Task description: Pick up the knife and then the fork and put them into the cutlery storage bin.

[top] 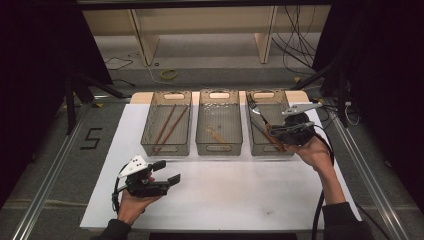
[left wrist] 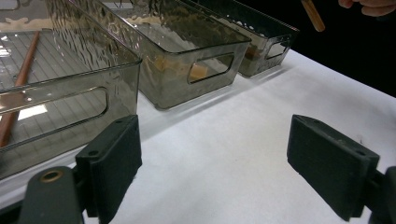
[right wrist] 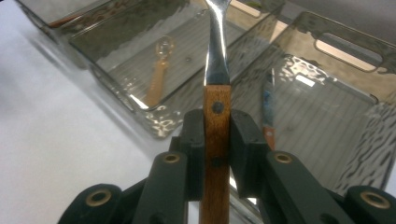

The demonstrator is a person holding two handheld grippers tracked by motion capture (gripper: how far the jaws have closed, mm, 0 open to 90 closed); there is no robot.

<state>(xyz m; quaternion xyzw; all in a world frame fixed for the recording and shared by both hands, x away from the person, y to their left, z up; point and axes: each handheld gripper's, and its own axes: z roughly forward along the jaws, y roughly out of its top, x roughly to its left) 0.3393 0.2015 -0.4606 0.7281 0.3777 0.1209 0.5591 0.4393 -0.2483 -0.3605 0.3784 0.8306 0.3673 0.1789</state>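
At the right of the high view, over the right-hand bin (top: 257, 145), the right gripper (top: 277, 131) clamps the fork (top: 260, 117) by its wooden handle; its long axis slants, tines toward upper left. The left gripper (top: 166, 172) gapes empty.

My bench sits in a lab or recording studio: white table (top: 225, 195) hemmed by black curtains (top: 35, 60), metal rails (top: 45, 180) on the floor, loose cables (top: 295, 45) behind, a taped "5" (top: 91, 138), tape roll (top: 168, 74) lying around.
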